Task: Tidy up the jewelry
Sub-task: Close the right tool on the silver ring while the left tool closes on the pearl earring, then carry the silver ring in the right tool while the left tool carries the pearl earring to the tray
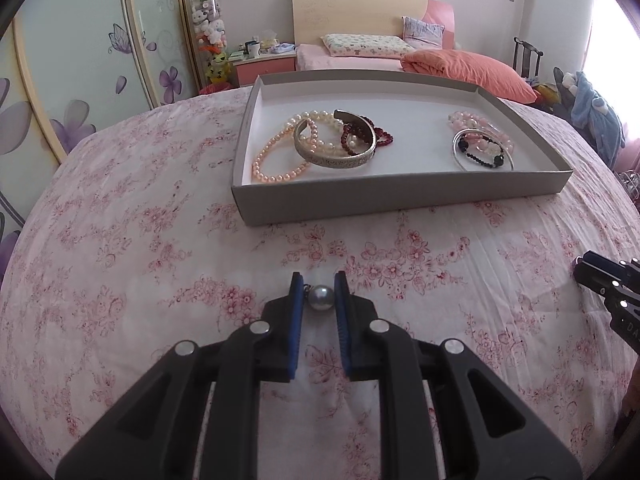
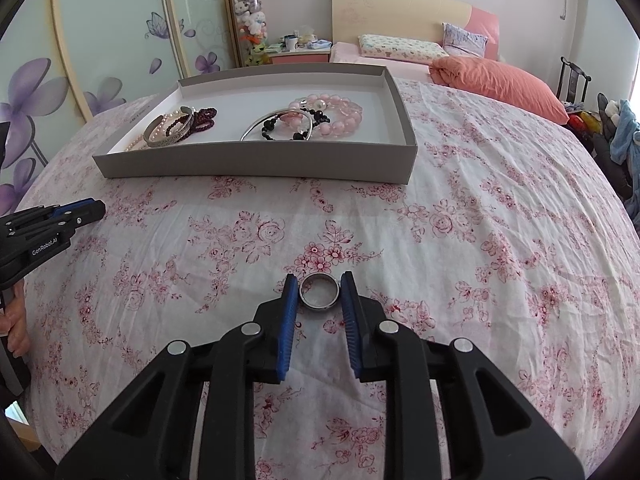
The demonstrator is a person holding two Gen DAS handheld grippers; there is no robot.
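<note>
My left gripper point(image 1: 318, 294) is shut on a grey pearl pendant point(image 1: 321, 298), held above the flowered bedspread in front of a grey tray point(image 1: 400, 196). In the tray lie pearl bracelets point(image 1: 276, 156), a silver cuff bangle point(image 1: 336, 148), dark red beads point(image 1: 376, 136), and at the right a thin silver bangle point(image 1: 482, 152) with black and pink beads. My right gripper point(image 2: 319, 292) is shut on a silver ring point(image 2: 319, 291), a short way before the same tray point(image 2: 256, 164). Each gripper shows at the edge of the other's view: the right one point(image 1: 608, 284) and the left one point(image 2: 60, 220).
The flowered bedspread point(image 2: 440, 240) covers the whole work surface. Behind it stand a bed with an orange pillow point(image 1: 464, 68), a nightstand point(image 1: 264, 64), a wardrobe with purple flowers point(image 1: 80, 80) and a chair with clothes point(image 1: 592, 112). A hand point(image 2: 16, 328) shows at the left edge.
</note>
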